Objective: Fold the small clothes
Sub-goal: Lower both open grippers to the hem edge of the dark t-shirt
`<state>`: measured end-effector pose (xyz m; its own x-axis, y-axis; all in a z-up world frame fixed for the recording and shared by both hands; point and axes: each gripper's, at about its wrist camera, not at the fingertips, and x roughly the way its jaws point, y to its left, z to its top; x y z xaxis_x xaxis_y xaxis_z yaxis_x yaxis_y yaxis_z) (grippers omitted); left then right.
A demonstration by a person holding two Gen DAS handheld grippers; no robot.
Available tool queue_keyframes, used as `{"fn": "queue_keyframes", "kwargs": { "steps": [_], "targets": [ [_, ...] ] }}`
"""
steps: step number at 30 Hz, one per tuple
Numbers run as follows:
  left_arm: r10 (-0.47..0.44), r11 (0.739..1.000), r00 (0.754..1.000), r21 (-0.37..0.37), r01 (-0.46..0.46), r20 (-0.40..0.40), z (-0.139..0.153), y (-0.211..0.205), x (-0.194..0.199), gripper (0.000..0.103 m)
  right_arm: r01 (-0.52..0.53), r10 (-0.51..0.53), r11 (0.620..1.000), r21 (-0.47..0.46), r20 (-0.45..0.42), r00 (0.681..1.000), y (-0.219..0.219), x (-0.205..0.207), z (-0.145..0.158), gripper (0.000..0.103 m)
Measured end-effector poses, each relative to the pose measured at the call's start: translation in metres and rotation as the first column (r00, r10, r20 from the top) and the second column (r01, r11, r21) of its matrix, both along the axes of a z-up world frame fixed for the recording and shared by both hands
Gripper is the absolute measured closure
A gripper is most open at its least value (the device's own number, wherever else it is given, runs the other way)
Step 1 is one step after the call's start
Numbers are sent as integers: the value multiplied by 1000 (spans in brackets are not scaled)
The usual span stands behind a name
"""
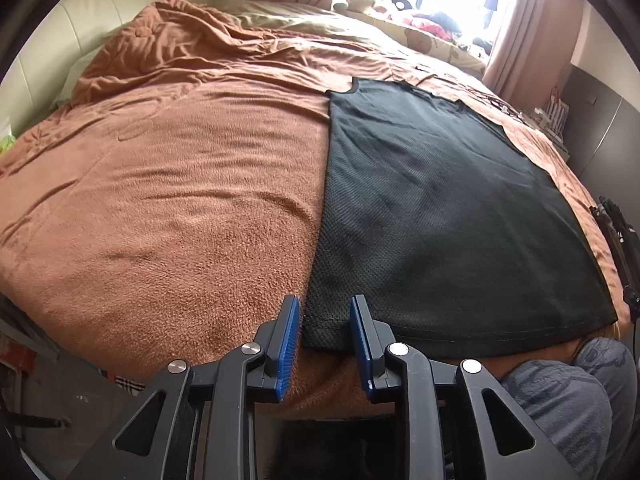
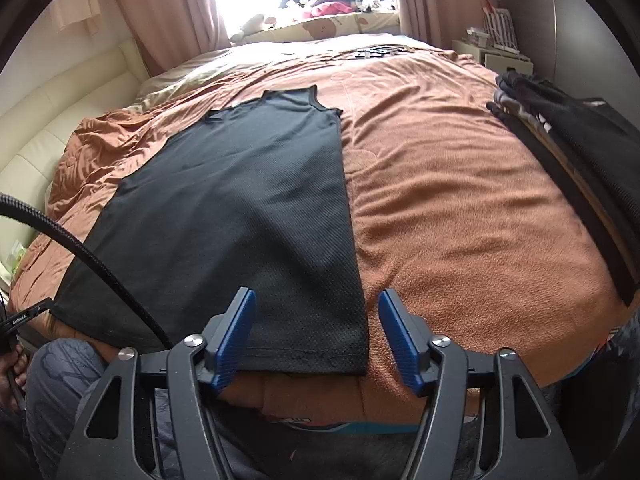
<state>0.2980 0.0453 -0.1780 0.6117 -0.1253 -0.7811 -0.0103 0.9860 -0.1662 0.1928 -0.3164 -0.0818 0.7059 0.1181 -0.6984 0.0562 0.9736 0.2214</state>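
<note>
Black sleeveless mesh top (image 1: pixel 432 208) lies flat on the bed, spread over the rust-brown fleece blanket (image 1: pixel 168 208); neckline and armholes point toward the window, hem runs along the near edge of the bed, close to you; fabric looks smooth, only faint creases.

Your left gripper (image 1: pixel 324 344) sits at the near left corner of the hem; jaws parted, nothing clamped; the corner of the top shows in the gap between the blue pads; whether the pads touch the cloth, cannot tell.

Your right gripper (image 2: pixel 316 332) sits at the near right corner of the hem; jaws spread wider than the left pair, empty; the right edge of the top falls inside the gap, nearer the right pad, with bare blanket beside it.

Your knee in grey patterned trousers (image 1: pixel 568 392) shows below the hem in both views; a black braided cable (image 2: pixel 80 252) crosses the left part of the right wrist view, over the top.

A stack of dark folded clothes (image 2: pixel 568 152) lies at the right edge of the bed, well apart from the top; pink curtains (image 2: pixel 168 8) frame the bright window; plush toys (image 2: pixel 256 24) sit on the sill.
</note>
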Motion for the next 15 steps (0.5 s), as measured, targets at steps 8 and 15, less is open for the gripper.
{"fn": "queue_keyframes", "kwargs": {
  "steps": [8, 15],
  "targets": [
    [9, 1000, 1000, 12, -9, -19, -11, 2, 9, 75, 29, -27, 998, 49, -38, 999, -8, 14, -24, 57],
    [31, 999, 999, -32, -32, -32, -14, 7, 7, 75, 59, -51, 981, 185, -43, 998, -25, 13, -39, 62]
  ]
}}
